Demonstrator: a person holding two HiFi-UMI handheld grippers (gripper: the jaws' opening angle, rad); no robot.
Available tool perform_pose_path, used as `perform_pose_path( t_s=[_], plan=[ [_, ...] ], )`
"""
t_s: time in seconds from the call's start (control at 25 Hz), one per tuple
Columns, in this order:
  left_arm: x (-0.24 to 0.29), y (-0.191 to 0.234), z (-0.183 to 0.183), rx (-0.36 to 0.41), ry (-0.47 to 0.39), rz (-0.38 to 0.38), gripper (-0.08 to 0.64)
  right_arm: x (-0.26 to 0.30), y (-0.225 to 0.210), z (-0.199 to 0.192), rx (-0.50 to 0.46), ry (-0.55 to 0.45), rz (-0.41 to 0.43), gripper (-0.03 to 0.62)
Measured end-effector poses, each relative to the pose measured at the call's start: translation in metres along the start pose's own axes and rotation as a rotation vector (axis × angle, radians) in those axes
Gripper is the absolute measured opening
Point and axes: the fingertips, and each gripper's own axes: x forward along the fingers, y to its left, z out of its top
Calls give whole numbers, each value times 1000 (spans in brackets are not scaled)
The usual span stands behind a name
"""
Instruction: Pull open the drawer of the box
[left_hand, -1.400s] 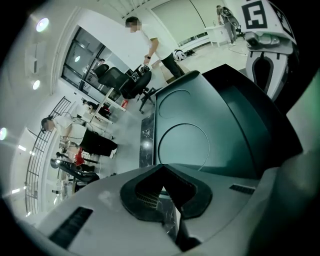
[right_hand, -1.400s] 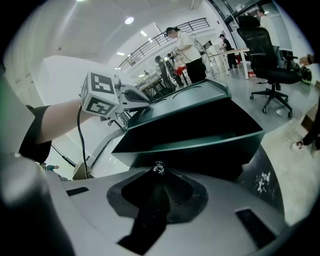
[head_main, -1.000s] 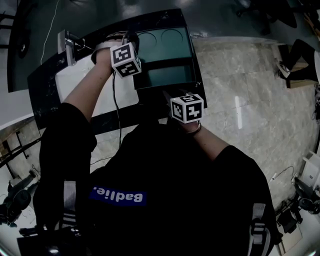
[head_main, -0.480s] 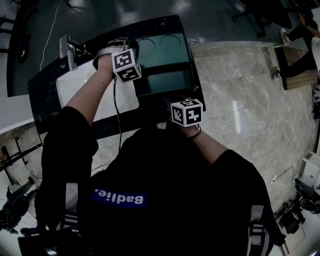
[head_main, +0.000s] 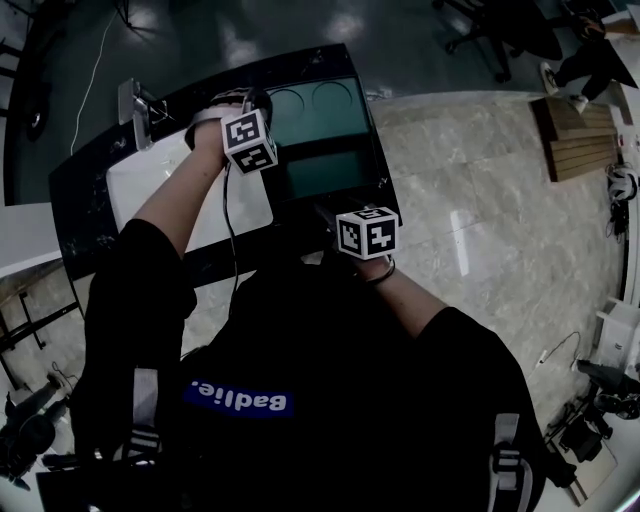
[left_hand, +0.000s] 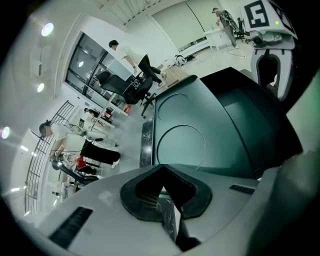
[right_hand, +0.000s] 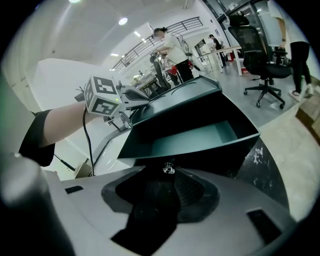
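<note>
Drawer (head_main: 335, 172) open; dark tabletop (head_main: 78, 205), marble floor (head_main: 470, 200) beyond

The box (head_main: 322, 104) is being blocked in front by the open drawer (head_main: 326, 172) and at left by the left gripper (left_hand: 161, 169); its right is being left free.

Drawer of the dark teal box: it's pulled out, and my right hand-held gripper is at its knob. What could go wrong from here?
1. The right hand-held gripper has just been opening its jaws. The small metal knob sits at their tips, unpressed. Backing out crookedly could snag it and jerk the open teal drawer.
2. The drawer front lies close to the black table's near edge. A snagged pull might slide the dark teal box toward it.
</note>
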Motion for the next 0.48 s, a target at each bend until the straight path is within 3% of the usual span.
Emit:
perform_pose_path(
  t_s=[0.24, 0.48],
  plan=[
    [-3, -2, -3, -2, -44, 19, 0, -22, -2, -9, 11, -38, -103, 153],
    [-23, 1, 11, -34, -126, 70, 0, -55, -18, -25, 84, -122, -210, 152]
  ],
)
